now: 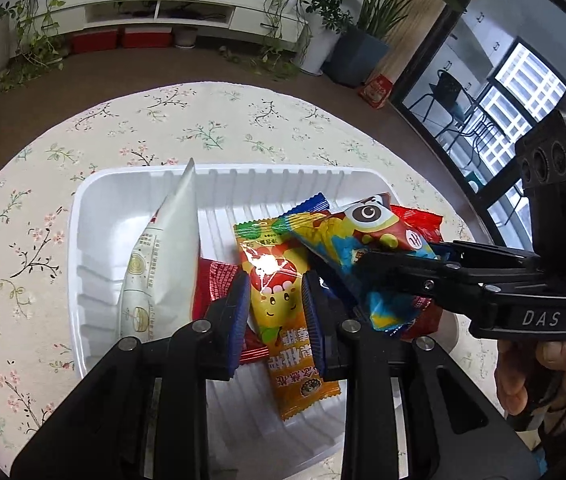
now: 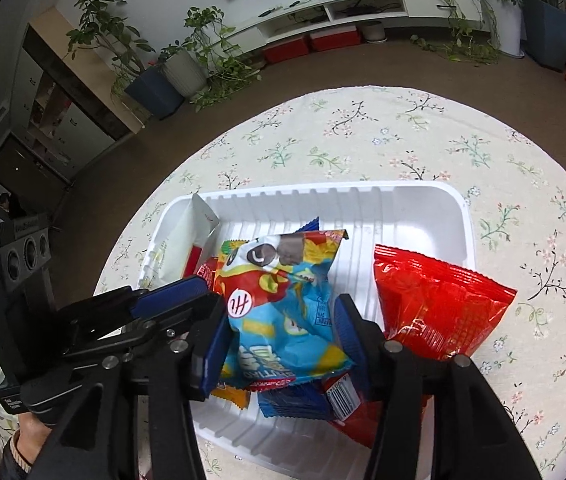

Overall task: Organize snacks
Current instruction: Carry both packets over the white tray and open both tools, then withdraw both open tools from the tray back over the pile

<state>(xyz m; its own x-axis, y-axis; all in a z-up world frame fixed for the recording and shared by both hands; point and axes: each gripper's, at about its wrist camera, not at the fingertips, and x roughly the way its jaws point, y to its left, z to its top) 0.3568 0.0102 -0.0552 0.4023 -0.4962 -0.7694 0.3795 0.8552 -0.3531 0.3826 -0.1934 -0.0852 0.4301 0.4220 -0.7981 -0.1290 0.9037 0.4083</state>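
Note:
A white plastic tray (image 1: 223,170) (image 2: 323,188) sits on the flowered tablecloth and holds several snack packets. My left gripper (image 1: 275,292) is shut on an orange packet with a tomato face (image 1: 279,276), low over the tray. A white pouch (image 1: 163,248) leans against the tray's left side, with a small red packet (image 1: 219,284) beside it. My right gripper (image 2: 281,312) (image 1: 399,256) stands open around a puffy blue and yellow packet (image 2: 283,312) (image 1: 347,236) that rests on the pile. A big red bag (image 2: 439,308) leans over the tray's right rim.
The round table (image 1: 23,240) drops off to brown floor on all sides. Under the blue and yellow packet lies a dark blue packet (image 2: 295,400). A person's hand (image 1: 523,368) grips the right tool. Potted plants and a low white shelf stand far behind.

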